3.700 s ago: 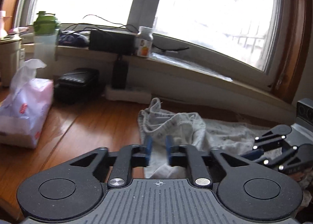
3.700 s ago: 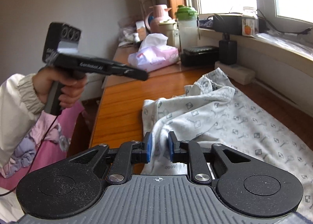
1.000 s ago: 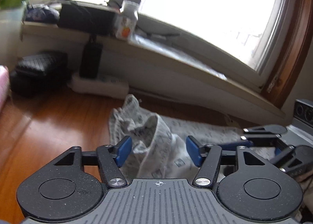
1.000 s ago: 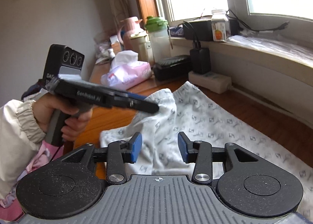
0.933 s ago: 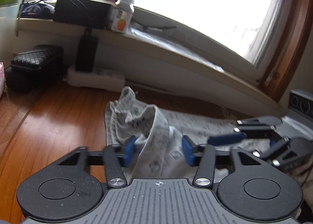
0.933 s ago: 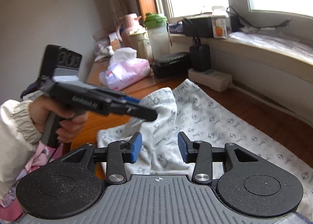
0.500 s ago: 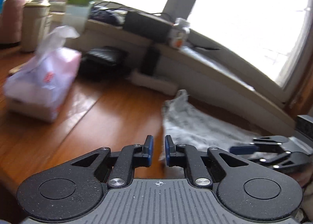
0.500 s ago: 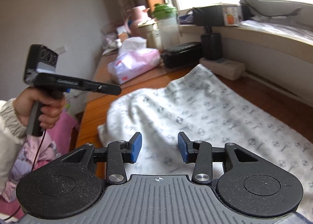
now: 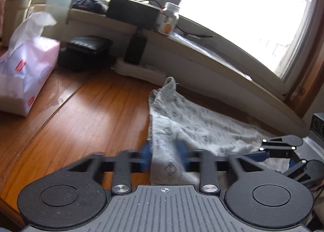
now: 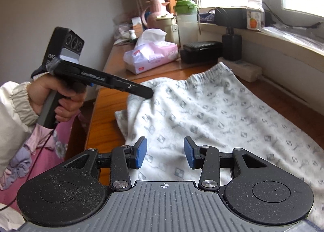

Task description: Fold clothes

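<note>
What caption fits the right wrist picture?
Open right gripper hovers over patterned pants while the left gripper touches the waistband edge.

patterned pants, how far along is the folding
Early. The patterned pants lie spread nearly flat on the wooden table, no finished fold visible. In hand: the left tongs have a cloth edge between their open pads; the right tongs hover open above the fabric. All folding remains.
</note>
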Action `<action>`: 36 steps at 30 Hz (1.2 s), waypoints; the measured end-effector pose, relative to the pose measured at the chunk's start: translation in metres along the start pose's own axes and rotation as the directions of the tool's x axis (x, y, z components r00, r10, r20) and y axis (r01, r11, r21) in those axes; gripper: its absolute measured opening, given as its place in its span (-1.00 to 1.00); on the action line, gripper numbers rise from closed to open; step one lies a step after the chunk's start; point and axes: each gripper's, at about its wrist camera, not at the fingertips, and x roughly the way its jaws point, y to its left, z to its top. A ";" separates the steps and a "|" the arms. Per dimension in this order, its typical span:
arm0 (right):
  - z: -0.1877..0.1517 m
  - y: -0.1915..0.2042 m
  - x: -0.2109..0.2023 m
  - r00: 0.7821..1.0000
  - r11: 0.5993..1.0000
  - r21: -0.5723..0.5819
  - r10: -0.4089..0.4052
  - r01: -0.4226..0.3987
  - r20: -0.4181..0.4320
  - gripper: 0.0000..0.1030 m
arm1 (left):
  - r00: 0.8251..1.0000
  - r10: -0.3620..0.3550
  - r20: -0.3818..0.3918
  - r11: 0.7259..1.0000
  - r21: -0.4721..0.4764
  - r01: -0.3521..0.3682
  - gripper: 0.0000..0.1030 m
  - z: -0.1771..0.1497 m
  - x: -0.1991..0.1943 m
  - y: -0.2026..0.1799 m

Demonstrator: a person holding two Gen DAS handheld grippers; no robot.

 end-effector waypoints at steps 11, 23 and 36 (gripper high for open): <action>-0.007 -0.008 0.000 1.000 0.998 0.057 0.024 -0.023 -0.009 -0.18 | 0.982 0.190 -0.015 0.967 0.178 -0.184 -0.94 0.049 0.006 -0.027; 0.001 0.008 -0.004 0.999 0.999 -0.025 -0.046 0.046 0.017 -0.05 | 0.991 0.131 -0.028 0.989 0.072 -0.129 0.07 0.058 0.024 0.002; -0.004 0.009 0.003 1.000 0.999 -0.043 -0.021 0.020 -0.022 -0.03 | 0.967 0.202 -0.154 0.964 0.203 -0.169 -0.58 0.033 0.049 0.004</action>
